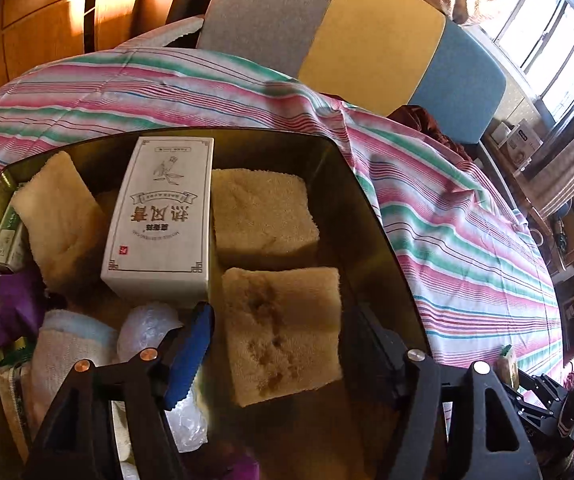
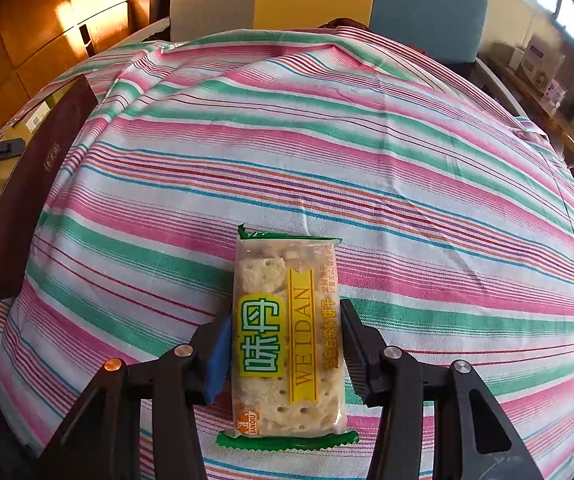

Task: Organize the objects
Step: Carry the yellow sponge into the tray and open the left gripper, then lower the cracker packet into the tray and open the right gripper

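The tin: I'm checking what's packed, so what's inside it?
Inside the tin: a white box, three yellow sponges, a rolled cloth, purple wrapping and clear plastic. Whatever lies underneath is covered.

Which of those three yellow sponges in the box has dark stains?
The sponge nearest the left gripper, between its open jaws. The other two look clean.

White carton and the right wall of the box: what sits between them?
Two tan sponge blocks, one behind the other, fill the gap between the white carton and the box wall. Left wrist view shows it.
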Available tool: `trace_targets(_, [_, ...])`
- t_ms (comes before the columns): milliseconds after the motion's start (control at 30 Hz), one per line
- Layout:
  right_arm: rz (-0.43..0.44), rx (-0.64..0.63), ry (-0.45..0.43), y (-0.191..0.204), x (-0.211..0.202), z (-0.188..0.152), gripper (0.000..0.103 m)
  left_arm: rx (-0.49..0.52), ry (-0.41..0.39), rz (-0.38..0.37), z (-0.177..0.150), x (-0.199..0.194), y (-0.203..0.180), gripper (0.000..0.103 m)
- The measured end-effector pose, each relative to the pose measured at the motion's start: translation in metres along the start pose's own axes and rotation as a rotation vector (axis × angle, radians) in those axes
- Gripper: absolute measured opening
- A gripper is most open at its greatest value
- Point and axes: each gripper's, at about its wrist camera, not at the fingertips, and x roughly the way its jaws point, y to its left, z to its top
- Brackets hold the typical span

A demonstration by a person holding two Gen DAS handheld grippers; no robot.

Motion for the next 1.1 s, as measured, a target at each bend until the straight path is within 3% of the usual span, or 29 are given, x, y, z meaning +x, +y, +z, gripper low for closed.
trace_targets(367, [-0.029, -0.014, -0.003, 0.005, -0.001, 0.002, 0.048, 0.091, -0.193, 0.110, -0.032, -0.082, 0.006, 0.072])
trace_targets(567, [0.006, 0.064, 0.019, 0.009, -0.007, 0.009, 0.047, 0.137, -0.259, 0.153, -0.051, -0.118, 0.015, 0.072])
trace_targets(700, [0.103, 0.059, -0.060, 0.049, -0.035, 0.024, 0.047, 0.131, -0.275, 0.168, -0.061, -0.132, 0.022, 0.072])
trace_targets(867, [0.222, -0.049, -0.148, 0.126, -0.067, 0.050, 0.048, 0.095, -0.278, 0.183, -0.067, -0.140, 0.034, 0.072])
trace_targets(1100, [0.279, -0.172, -0.138, 0.220, -0.063, 0.062, 0.048, 0.030, -0.310, 0.226, -0.076, -0.149, 0.056, 0.072])
